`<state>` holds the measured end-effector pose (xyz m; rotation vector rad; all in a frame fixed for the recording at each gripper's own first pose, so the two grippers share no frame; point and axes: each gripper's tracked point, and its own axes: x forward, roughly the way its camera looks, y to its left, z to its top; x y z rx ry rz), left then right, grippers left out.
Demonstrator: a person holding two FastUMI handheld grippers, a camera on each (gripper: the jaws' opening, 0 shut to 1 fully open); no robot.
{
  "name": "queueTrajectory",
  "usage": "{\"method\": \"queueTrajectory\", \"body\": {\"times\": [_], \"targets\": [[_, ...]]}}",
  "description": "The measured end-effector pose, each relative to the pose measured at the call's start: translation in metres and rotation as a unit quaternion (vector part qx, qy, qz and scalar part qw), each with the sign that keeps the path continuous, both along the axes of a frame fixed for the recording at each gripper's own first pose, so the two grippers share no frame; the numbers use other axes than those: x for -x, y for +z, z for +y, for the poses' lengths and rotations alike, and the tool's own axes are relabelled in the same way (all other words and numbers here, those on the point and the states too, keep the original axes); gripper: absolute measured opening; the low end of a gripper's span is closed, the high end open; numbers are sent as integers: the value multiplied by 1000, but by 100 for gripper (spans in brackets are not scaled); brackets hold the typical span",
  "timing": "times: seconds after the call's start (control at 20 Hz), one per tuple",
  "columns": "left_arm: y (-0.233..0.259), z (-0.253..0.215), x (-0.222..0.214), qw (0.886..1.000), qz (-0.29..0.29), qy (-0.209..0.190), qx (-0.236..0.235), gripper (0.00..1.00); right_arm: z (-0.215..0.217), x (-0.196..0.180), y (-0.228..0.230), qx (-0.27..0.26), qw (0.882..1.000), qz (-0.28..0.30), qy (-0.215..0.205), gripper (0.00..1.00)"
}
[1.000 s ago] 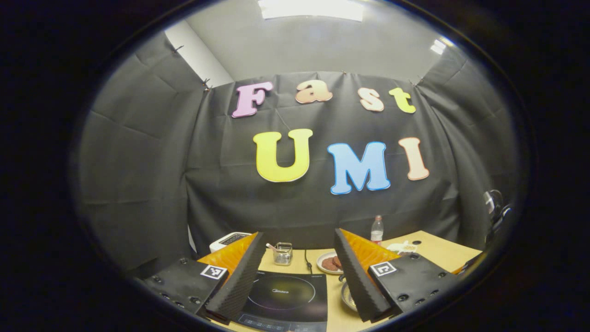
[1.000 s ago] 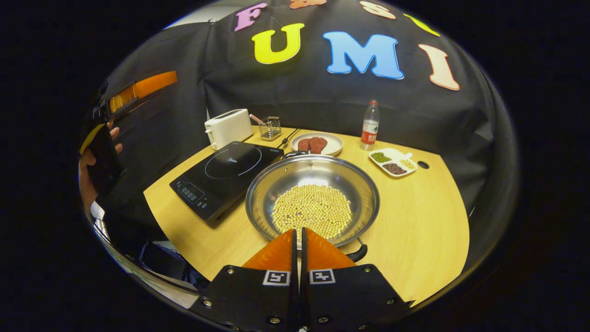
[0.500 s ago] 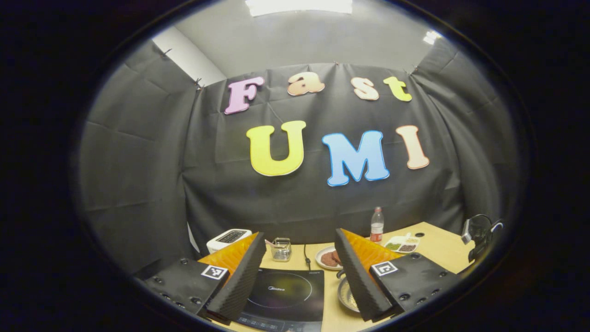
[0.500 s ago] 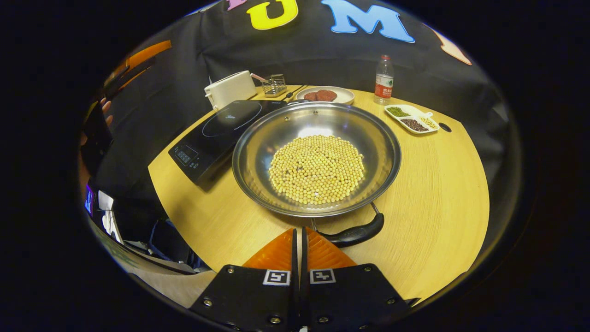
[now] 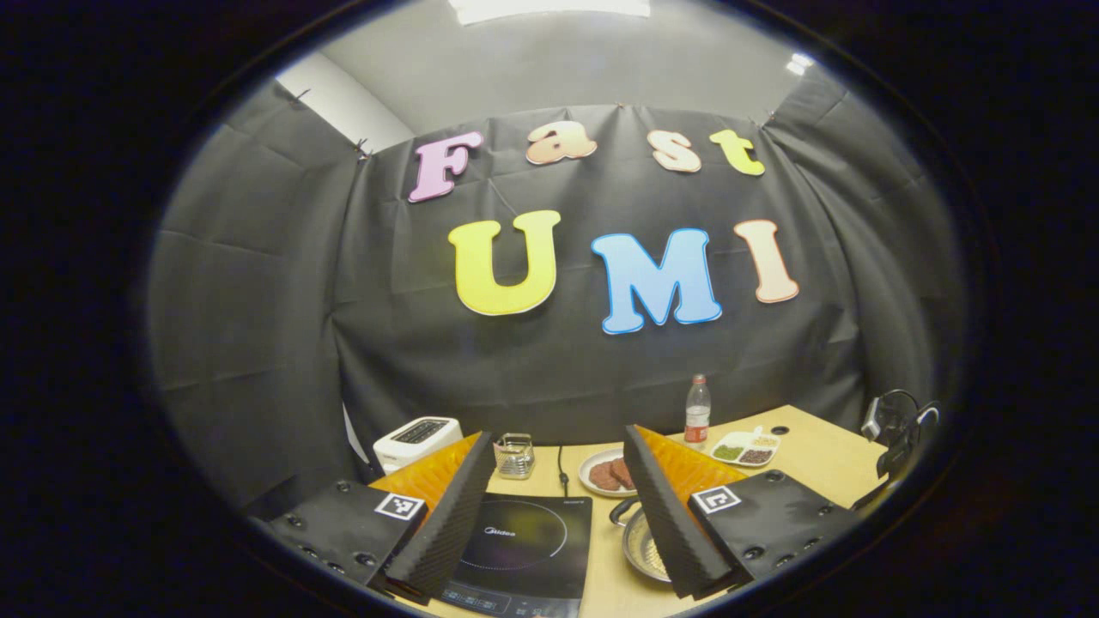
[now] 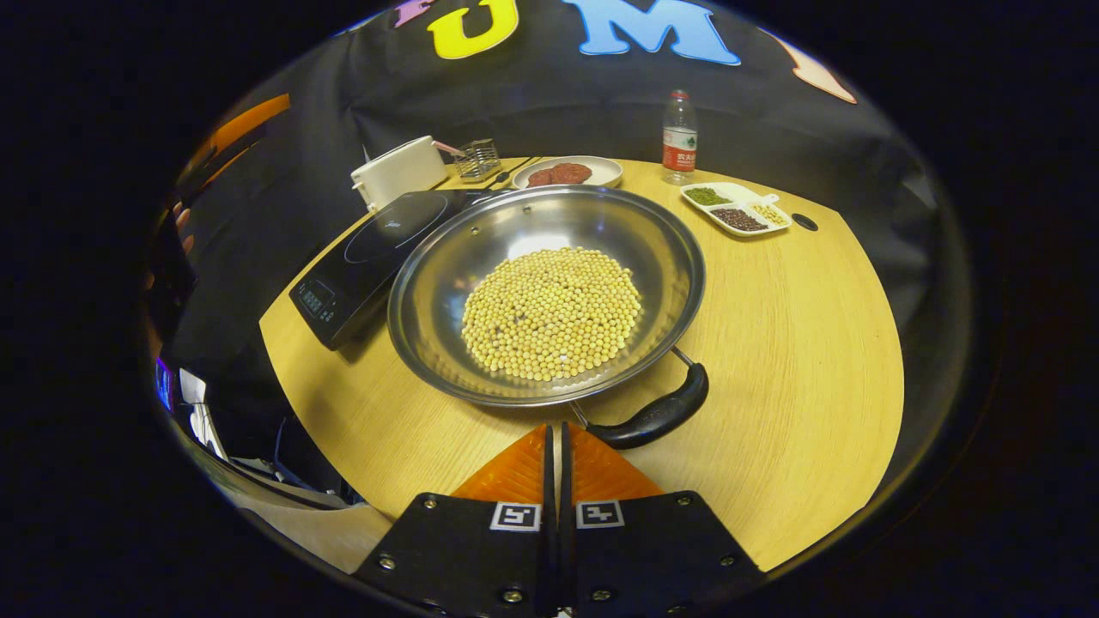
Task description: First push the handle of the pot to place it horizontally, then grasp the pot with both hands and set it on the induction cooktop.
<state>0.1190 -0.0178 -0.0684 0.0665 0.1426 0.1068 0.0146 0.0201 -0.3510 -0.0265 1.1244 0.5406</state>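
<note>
Holding soybeans (image 6: 551,311), steel pot (image 6: 661,249), right claw (image 6: 558,439) closed, left claw (image 5: 558,506) open

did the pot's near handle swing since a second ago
Yes. In the right gripper view the handle now sits farther right along the pot rim, relative to the cooktop.
</note>
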Motion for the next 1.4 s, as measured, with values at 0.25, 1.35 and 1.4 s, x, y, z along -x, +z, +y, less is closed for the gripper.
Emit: {"method": "queueTrajectory", "body": {"times": [0.25,1.35,1.4], "targets": [[-10,-14,-6,1000,9,-4,2,98,-27,-24,-5,12,1000,-8,-24,1],[-84,-41,-27,997,81,-19,10,100,-92,-113,19,29,982,-99,-159,2],[-89,-43,-30,996,83,-22,13,100,-89,-115,26,17,979,-109,-169,5]]}}
